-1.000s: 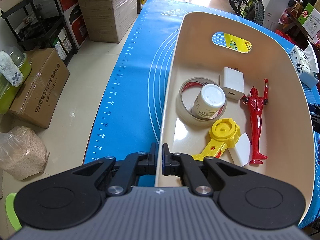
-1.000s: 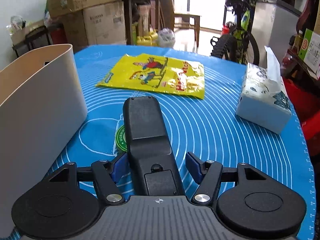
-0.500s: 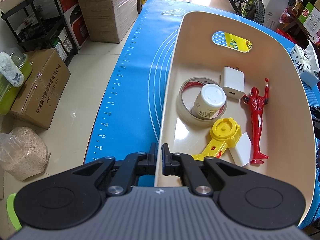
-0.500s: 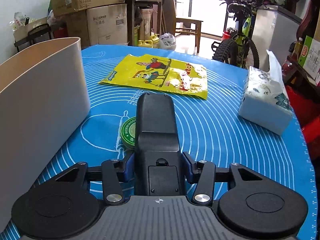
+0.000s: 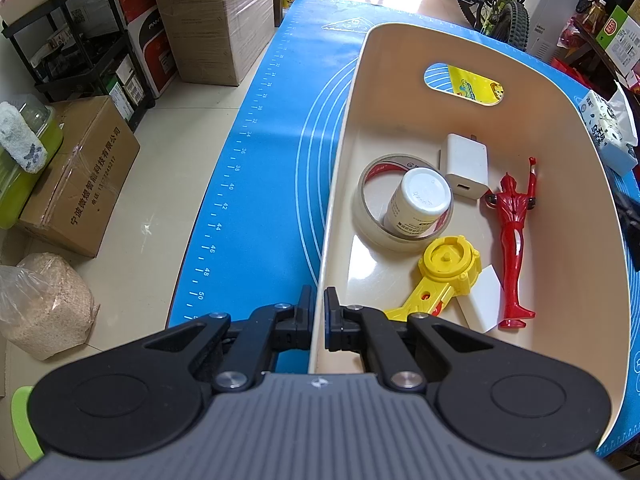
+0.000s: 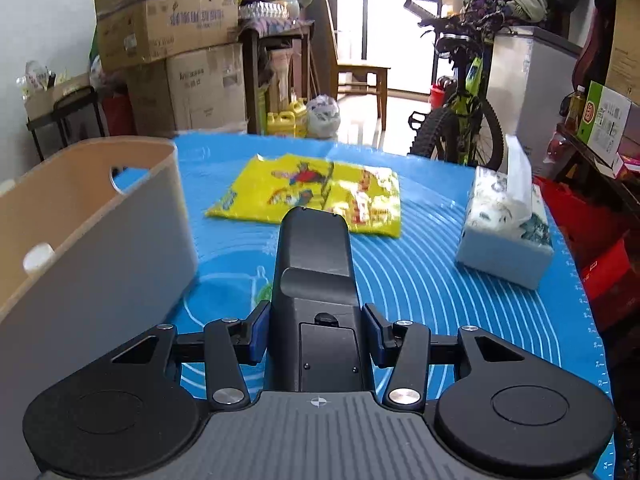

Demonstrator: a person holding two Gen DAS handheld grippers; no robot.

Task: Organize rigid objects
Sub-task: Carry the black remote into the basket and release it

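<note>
Remote [image 6: 314,280] lifted higher; bin [image 5: 552,112] holds six items.

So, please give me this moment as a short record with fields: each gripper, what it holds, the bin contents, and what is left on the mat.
left gripper: shut on the near wall of the beige bin
right gripper: shut on black remote, lifted above the blue mat
in bin: tape roll around white bottle, white charger, red figure, yellow toy
on mat: yellow bag, tissue pack
</note>
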